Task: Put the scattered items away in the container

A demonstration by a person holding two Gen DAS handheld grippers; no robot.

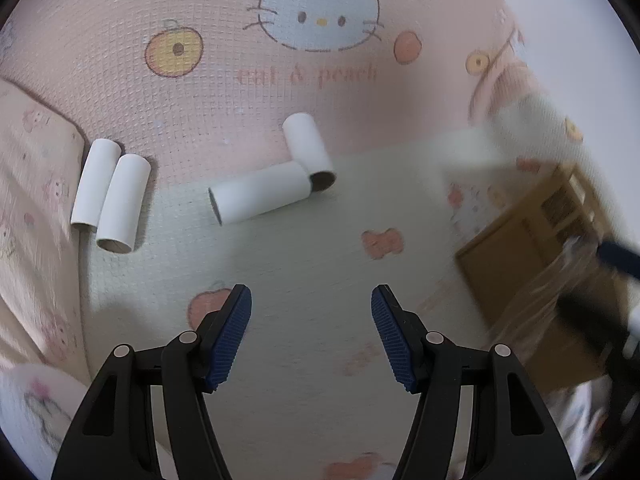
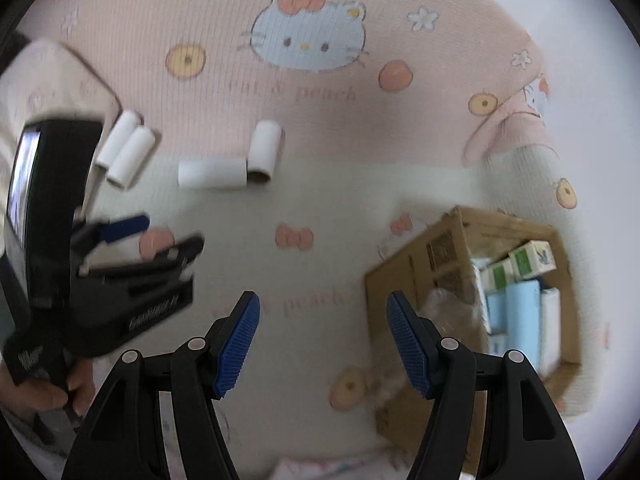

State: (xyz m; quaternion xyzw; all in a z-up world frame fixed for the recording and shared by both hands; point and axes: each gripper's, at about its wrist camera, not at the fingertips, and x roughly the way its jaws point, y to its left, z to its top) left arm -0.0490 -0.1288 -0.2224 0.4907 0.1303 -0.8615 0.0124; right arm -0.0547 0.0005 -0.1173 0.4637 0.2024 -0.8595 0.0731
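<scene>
Several white cardboard tubes lie on the bed sheet. A pair lies at the left by a pillow. Two more form an L in the middle: a long one and a shorter one. A brown cardboard box stands at the right with several small cartons inside. My left gripper is open and empty above the sheet, short of the tubes; it also shows in the right wrist view. My right gripper is open and empty, left of the box.
The sheet is pink and pale green with cat and peach prints. A pillow lies at the left. A fold of pink blanket rises behind the box. The bed's edge curves at the far right.
</scene>
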